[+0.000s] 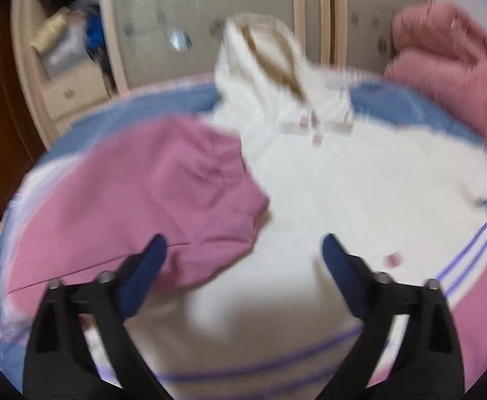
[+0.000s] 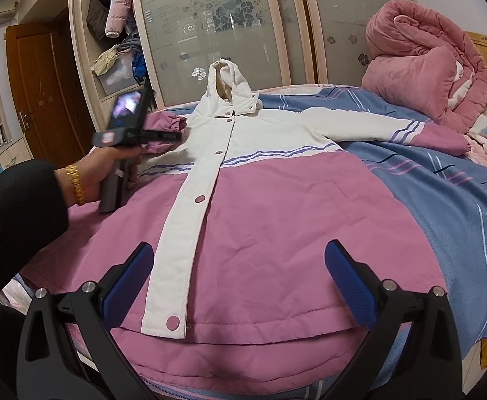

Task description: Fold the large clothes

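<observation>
Left hand-held gripper (image 2: pixel 176 136) level over jacket (image 2: pixel 276 206)

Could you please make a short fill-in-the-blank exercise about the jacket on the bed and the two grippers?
1. The pink and white hooded jacket lies spread on the blue striped ____.
2. The jacket's left sleeve is folded over its ____ part.
3. The right gripper hovers open near the jacket's ____.
4. The left gripper holds ____.

Missing words: bedsheet; white; hem; nothing
</observation>
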Tool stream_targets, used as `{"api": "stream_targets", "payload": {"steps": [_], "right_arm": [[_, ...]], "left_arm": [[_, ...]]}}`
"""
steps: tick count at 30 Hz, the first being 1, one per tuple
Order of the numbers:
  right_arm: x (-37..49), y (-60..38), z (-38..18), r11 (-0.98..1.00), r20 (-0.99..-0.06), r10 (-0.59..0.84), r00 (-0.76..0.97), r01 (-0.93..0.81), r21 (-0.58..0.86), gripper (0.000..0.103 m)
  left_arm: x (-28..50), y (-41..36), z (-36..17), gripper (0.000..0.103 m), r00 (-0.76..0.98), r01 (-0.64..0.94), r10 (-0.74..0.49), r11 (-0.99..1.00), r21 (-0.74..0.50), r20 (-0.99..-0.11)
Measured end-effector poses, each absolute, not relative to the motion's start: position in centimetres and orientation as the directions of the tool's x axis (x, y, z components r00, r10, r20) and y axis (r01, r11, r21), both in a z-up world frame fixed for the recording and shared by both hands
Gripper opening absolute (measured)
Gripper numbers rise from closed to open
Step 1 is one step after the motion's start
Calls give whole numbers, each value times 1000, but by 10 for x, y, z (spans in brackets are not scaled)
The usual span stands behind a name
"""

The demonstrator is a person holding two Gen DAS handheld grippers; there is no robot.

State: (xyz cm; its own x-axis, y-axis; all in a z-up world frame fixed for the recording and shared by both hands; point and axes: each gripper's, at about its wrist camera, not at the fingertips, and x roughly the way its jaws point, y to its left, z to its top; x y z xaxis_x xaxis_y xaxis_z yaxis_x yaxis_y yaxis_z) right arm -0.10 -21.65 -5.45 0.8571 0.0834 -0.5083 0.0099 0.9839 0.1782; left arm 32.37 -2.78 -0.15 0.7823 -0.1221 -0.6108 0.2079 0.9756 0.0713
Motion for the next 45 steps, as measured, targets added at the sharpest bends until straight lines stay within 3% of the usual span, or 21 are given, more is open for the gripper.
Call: {"api": "stream_targets", "payload": {"steps": [7, 13, 15, 27, 45], "right_arm": [[0, -219, -53, 985, -494, 62, 867, 27, 173, 102], [1, -218, -59, 990, -501, 20, 865, 52, 131, 102], [-1, -218, -60, 990, -499, 13, 867, 59, 129, 102], [0, -203, -68, 994, -474, -46, 880, 87, 64, 102], [2, -205, -66, 991, -459, -50, 887, 100, 85, 102]], "left_arm": [[161, -21, 58, 101, 867, 164, -26, 958, 235, -497], [63, 5, 48, 101, 838, 101, -31, 990, 99, -545], [48, 10, 40, 101, 854, 74, -24, 994, 76, -520], [45, 18, 8, 101, 818, 117, -124, 992, -49, -561], [40, 12, 6, 101, 826, 136, -146, 989, -58, -544]]}}
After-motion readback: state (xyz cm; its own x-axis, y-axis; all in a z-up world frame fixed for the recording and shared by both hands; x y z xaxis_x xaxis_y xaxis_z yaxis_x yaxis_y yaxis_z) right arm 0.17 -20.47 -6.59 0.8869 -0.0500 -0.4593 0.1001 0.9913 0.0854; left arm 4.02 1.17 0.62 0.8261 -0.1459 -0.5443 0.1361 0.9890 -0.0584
